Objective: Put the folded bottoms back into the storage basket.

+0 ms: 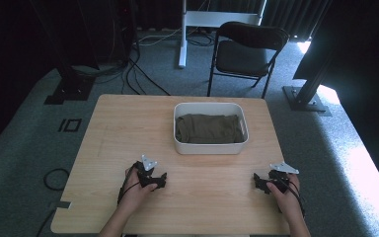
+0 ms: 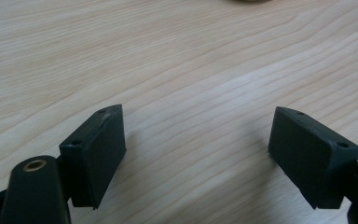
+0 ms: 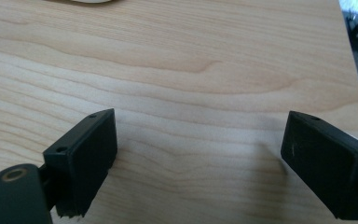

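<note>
Table [image 1: 128, 128] of pale wood lies under both my tools, and on its near left part my left gripper [image 1: 159, 180] rests low over the boards, my left hand [image 1: 137, 190] wrapped round it; in the left gripper view its jaws stand wide apart with nothing but bare wood grain between them, left gripper [image 2: 196, 149] holding nothing. Further in, about the middle of the table towards its far edge, sits the white tub [image 1: 180, 143], and inside it lies the folded olive cloth [image 1: 207, 128], flat and filling most of the floor of the tub. That cloth is well apart from both pairs of jaws, ahead of them and between the two, a little nearer my left side's reach line than touching anything I hold. On the near right part of the table my right gripper [image 1: 260, 181] sits in my right hand [image 1: 285, 195]; in the right gripper view the right gripper [image 3: 198, 154] has its jaws spread wide too, empty, bare wood between, and a sliver of the tub's white rim [image 3: 91, 1] shows at the top edge
</note>
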`<move>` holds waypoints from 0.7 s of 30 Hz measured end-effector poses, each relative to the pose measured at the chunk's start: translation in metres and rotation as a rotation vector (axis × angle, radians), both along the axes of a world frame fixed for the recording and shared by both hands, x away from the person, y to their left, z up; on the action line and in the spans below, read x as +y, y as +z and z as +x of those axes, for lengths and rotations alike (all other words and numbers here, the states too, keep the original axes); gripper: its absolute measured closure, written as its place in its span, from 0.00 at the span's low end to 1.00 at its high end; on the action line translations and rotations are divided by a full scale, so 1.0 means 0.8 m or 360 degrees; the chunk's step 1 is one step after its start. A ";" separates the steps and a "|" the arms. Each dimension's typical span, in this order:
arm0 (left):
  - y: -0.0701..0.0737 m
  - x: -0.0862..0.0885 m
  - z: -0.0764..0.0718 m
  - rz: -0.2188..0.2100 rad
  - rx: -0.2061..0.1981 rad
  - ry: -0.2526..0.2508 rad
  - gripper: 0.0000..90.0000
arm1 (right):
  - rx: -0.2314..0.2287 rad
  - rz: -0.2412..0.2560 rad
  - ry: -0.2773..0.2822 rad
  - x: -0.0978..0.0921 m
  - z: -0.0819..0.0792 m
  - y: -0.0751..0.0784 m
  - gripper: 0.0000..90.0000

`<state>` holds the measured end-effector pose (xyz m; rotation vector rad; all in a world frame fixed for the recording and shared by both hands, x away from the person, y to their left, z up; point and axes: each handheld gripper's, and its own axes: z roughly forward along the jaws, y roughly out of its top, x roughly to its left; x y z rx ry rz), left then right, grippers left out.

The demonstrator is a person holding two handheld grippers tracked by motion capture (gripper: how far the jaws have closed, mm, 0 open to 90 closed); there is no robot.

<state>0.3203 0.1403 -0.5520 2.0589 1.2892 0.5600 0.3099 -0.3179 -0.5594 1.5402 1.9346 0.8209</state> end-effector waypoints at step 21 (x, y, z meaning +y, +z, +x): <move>-0.002 0.005 -0.002 -0.0010 -0.0014 0.0042 0.19 | 0.0035 0.0063 -0.0025 0.000 -0.001 -0.001 0.12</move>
